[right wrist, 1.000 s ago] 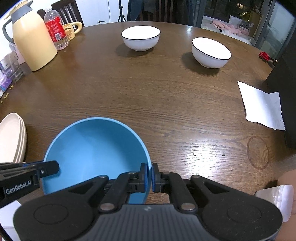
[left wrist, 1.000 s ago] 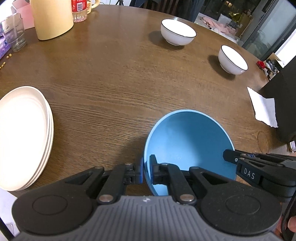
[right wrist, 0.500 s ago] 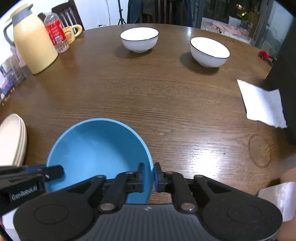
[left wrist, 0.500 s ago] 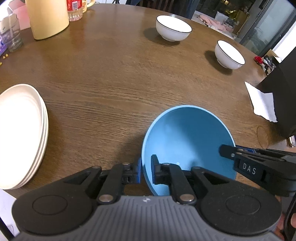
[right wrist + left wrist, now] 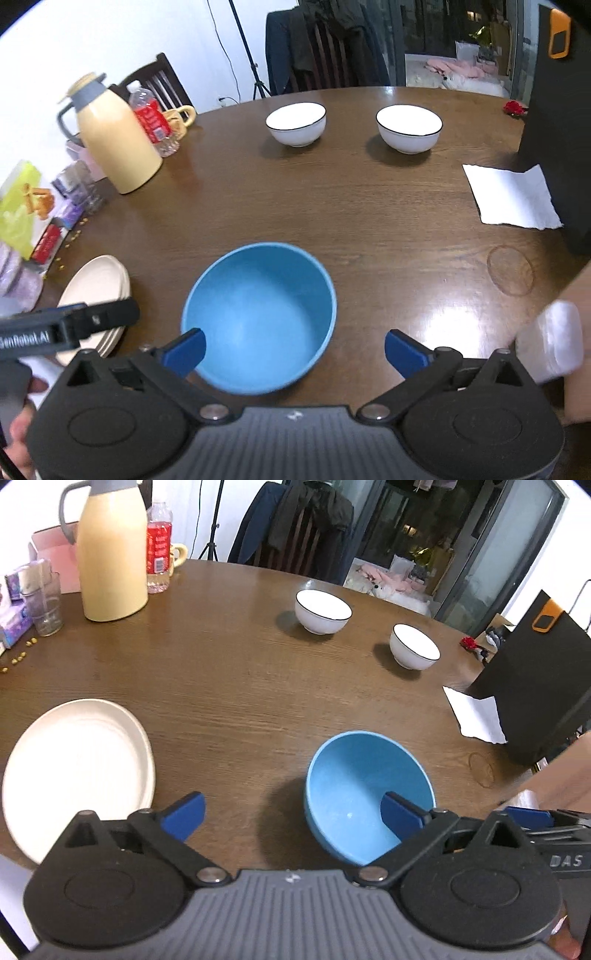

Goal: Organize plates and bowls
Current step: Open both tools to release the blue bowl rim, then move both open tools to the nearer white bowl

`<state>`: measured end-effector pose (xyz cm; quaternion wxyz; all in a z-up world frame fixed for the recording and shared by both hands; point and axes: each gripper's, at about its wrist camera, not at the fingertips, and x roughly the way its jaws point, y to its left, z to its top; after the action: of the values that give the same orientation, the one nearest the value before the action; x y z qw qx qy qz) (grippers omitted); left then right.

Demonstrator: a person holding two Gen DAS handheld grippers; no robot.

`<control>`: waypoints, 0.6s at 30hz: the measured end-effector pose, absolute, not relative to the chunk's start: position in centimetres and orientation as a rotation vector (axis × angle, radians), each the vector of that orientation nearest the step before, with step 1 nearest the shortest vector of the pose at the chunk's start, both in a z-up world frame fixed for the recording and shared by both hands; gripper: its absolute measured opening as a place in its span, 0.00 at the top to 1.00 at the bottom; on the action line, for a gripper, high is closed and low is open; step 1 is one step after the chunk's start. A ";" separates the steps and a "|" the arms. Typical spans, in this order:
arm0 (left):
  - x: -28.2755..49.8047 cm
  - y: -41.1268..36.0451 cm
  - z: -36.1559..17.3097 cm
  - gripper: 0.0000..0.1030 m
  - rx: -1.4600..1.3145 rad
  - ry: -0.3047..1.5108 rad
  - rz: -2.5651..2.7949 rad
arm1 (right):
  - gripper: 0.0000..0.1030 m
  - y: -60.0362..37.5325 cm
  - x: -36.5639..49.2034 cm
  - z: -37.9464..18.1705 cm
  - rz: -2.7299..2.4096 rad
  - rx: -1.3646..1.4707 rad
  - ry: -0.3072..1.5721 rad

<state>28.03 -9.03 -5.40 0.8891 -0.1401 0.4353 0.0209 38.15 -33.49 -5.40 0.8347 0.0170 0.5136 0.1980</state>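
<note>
**A:** Where does your blue bowl [image 5: 260, 314] sit?

**B:** Upright on the wooden table [image 5: 369, 206], near your edge, with the stack of cream plates [image 5: 77, 771] to its left, apart from it.

**A:** And your claws?

**B:** Your left claw [image 5: 291, 816] is spread wide and grips nothing; its right fingertip [image 5: 402, 814] shows in front of the bowl's inside. Your right claw [image 5: 295, 349] is just as wide, empty, one blue fingertip [image 5: 186, 349] at the bowl's near-left rim; I cannot tell whether it touches.

**A:** What lies farther off?

**B:** Two white bowls [image 5: 296, 123] [image 5: 409, 128] side by side, well apart from the blue one, plus a yellow jug [image 5: 116, 142] at your far left and a paper napkin [image 5: 511, 195] on the right.
</note>
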 end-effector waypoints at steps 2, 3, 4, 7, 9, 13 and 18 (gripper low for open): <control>26.8 -8.8 -5.1 0.00 -0.287 0.884 0.048 | 0.00 -33.9 36.6 -4.9 0.412 0.051 1.075; 26.2 -8.8 -5.0 0.00 -0.281 0.871 0.050 | 0.00 -34.1 35.8 -4.8 0.408 0.059 1.071; 25.6 -8.9 -4.8 0.00 -0.275 0.859 0.049 | 0.00 -34.3 35.2 -4.8 0.403 0.064 1.067; 24.2 -9.3 -4.6 0.00 -0.248 0.833 0.041 | 0.00 -34.8 33.1 -4.5 0.389 0.080 1.051; 23.5 -9.7 -4.4 0.00 -0.239 0.828 0.028 | 0.00 -35.0 32.0 -4.3 0.378 0.082 1.032; 22.6 -10.3 -3.6 0.00 -0.222 0.805 0.016 | 0.00 -35.5 30.3 -3.8 0.363 0.095 1.004; 21.5 -10.9 -2.2 0.00 -0.202 0.759 0.011 | 0.00 -35.6 29.1 -3.4 0.353 0.093 0.994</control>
<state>21.51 -10.95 -2.16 0.9239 -0.0982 0.3697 0.0053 29.14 -35.64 -3.36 0.8631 0.0444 0.4740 0.1684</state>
